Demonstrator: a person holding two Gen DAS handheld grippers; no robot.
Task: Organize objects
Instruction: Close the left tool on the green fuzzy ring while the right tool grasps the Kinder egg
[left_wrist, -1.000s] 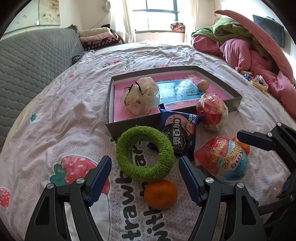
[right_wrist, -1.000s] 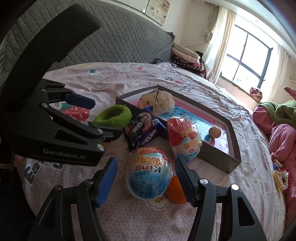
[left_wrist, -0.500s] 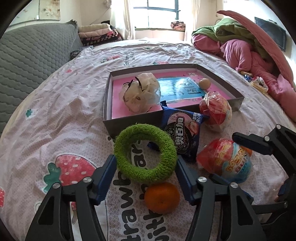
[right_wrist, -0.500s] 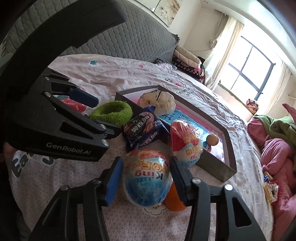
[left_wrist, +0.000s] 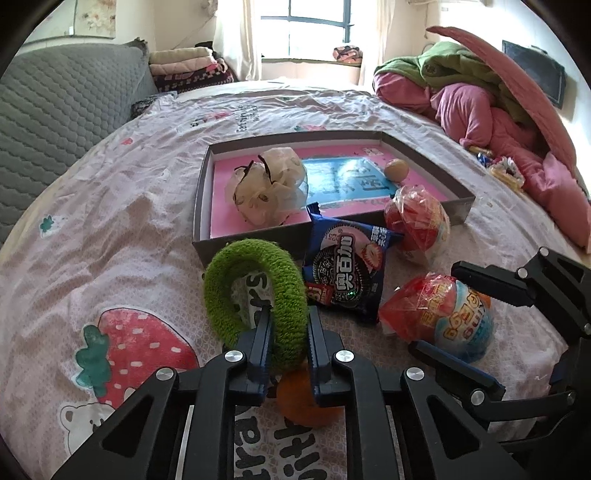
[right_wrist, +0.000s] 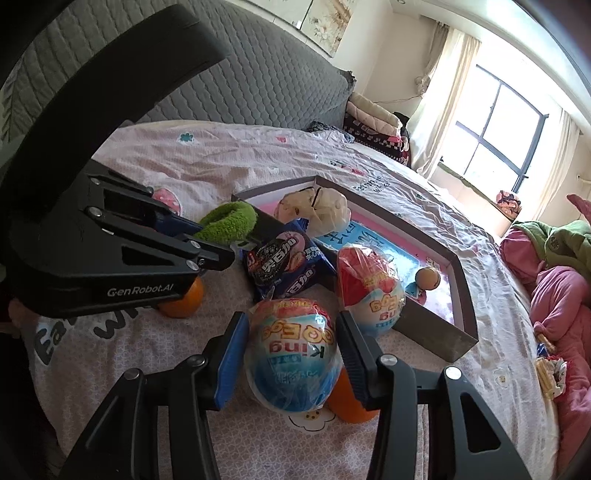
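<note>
Now L tongs (left_wrist: 289, 334) clenched on green ring (left_wrist: 255, 295), lifted; R tongs (right_wrist: 290, 354) narrowed around egg (right_wrist: 291, 350).

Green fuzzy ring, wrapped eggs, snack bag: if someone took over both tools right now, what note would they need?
Left tool: shut on the green ring, its far side raised off the bedsheet.
Right tool: open, fingers either side of the near toy egg; contact unclear.
In the box: cloth pouch and small ball.
Outside: snack bag and second egg by the front wall, two oranges.
Left: box the ring, eggs, snack bag, oranges.
</note>
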